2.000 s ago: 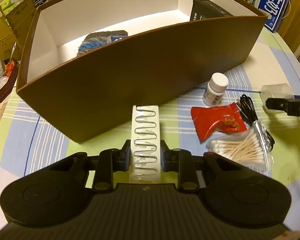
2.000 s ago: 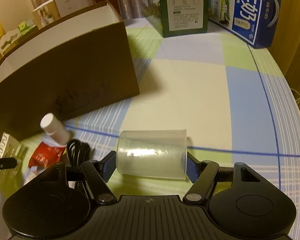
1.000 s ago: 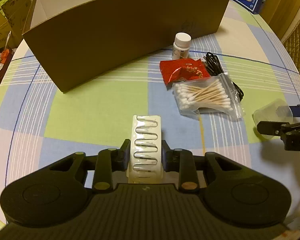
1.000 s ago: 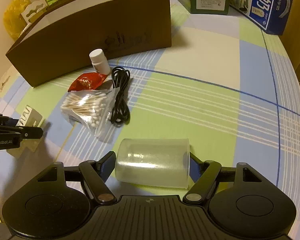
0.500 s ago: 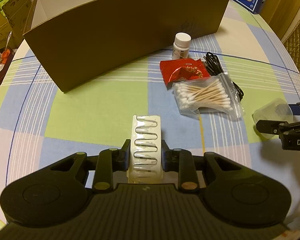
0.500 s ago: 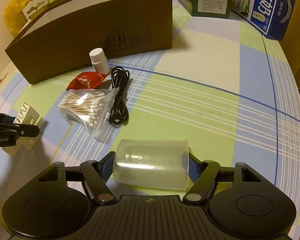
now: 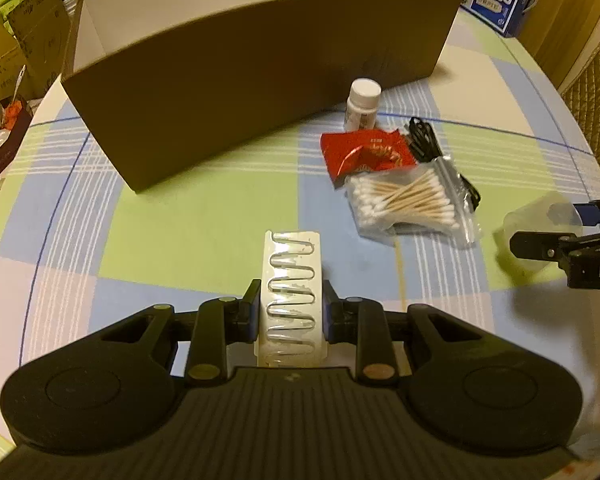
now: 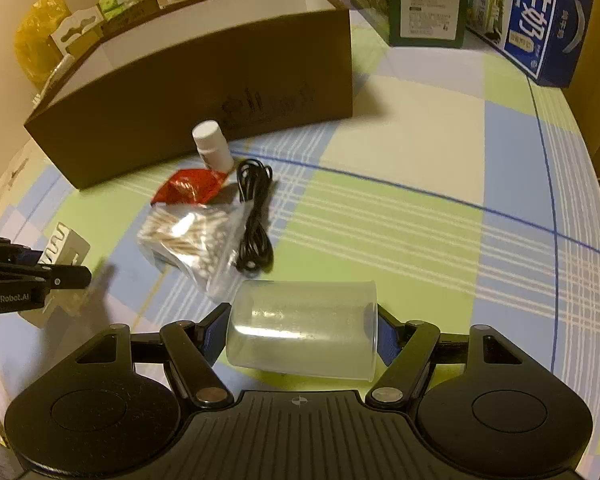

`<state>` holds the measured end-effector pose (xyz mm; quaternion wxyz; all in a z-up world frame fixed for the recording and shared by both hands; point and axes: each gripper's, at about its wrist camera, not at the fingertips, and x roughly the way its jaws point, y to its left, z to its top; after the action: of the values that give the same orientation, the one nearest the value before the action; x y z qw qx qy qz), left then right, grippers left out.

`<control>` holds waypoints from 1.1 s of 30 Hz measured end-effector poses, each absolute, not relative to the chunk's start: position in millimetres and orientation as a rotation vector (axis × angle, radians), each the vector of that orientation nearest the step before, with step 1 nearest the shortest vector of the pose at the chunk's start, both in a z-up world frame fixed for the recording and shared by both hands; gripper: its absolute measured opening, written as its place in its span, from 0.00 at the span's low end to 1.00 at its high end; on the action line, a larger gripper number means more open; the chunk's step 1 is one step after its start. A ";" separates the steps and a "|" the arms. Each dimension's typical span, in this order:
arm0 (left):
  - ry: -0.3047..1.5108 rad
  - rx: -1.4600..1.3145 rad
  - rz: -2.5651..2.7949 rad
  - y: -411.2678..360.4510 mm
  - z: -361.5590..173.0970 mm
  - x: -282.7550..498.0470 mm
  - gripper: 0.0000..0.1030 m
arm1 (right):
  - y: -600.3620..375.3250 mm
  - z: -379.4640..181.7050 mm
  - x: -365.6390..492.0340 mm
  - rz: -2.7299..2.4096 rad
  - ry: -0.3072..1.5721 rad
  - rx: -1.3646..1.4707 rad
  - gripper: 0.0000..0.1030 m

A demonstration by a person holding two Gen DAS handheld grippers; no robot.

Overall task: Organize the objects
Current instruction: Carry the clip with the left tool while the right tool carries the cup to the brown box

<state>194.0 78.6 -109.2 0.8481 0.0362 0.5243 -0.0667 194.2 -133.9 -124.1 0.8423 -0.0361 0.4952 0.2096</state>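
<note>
Left wrist view: the left hand-held gripper [image 7: 289, 312] is clamped on a flat card of paper clips [image 7: 291, 296], held above the checked surface [image 7: 203, 240], probably for carrying to the brown box [image 7: 259, 92] beyond. A dark item barely shows over the box's far wall. Near the box sit a pill bottle [image 7: 362, 105], red packet [image 7: 366, 154], black cable [image 7: 428, 140] and bag of cotton swabs [image 7: 408, 204]. Right wrist view: the right hand-held gripper [image 8: 302, 334] squeezes an empty clear plastic cup [image 8: 302, 334] lying sideways, just above the surface, well short of the box [image 8: 203, 96].
</note>
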 end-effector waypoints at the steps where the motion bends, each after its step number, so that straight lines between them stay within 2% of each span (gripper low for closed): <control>1: 1.100 0.077 -0.141 78.3 -107.0 193.9 0.23 | -133.2 -121.4 194.5 0.447 1.043 -0.072 0.67; 18: 0.932 0.029 -0.191 89.9 -28.0 210.8 0.23 | -97.2 -56.1 222.0 0.607 0.893 -0.028 0.67; 33: 0.794 0.057 -0.132 126.2 14.7 293.1 0.23 | -26.1 -13.8 303.4 0.698 0.757 -0.010 0.67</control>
<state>293.1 126.2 14.7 0.9197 0.0277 0.3863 -0.0640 303.4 -26.1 -13.8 0.8705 -0.0047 0.3618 0.3336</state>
